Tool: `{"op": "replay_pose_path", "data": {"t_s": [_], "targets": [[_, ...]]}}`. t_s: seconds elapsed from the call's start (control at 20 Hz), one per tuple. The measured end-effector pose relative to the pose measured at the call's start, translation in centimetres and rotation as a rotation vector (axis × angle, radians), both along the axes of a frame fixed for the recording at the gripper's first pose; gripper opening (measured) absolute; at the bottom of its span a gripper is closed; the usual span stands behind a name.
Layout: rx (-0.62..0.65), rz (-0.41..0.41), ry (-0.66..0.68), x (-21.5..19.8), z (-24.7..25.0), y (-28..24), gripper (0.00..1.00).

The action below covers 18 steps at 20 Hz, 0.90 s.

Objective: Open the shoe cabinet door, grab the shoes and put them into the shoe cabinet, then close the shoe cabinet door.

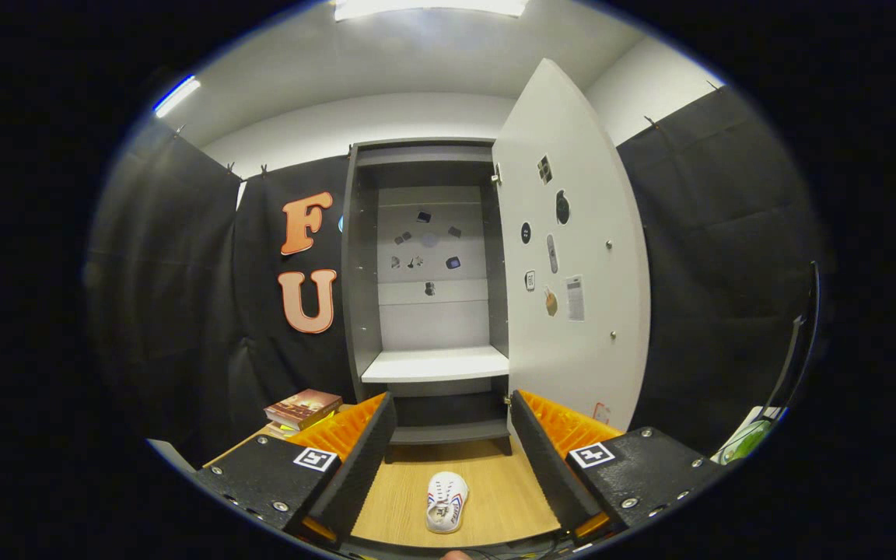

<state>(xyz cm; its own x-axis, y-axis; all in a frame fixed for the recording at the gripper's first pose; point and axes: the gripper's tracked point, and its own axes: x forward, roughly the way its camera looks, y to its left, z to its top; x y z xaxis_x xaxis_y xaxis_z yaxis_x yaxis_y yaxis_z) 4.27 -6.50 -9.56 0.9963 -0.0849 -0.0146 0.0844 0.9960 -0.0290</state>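
Fingers (355, 467) spread wide, holding nothing; shoe (446, 502) lies between them at lower centre. Cabinet (432, 365) door (572, 257) stands open (shelf bare). Recommend lowering squarely, pinching the shoe's sides.

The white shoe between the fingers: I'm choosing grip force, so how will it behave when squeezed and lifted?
The shoe looks small and sneaker-like, so probably light with a soft, yielding upper. Lying flat on the wooden surface, it shouldn't roll. The open gripper straddles it.
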Motion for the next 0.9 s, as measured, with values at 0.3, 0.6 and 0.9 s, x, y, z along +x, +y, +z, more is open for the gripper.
{"op": "replay_pose_path", "data": {"t_s": [0.3,0.6,0.9], "targets": [[-0.005,0.003,0.014,2.1,-2.7,2.9,0.93],[0.015,-0.003,-0.004,2.9,-5.1,4.0,0.93],[0.011,0.002,0.078,3.6,-8.3,4.6,0.93]]}}
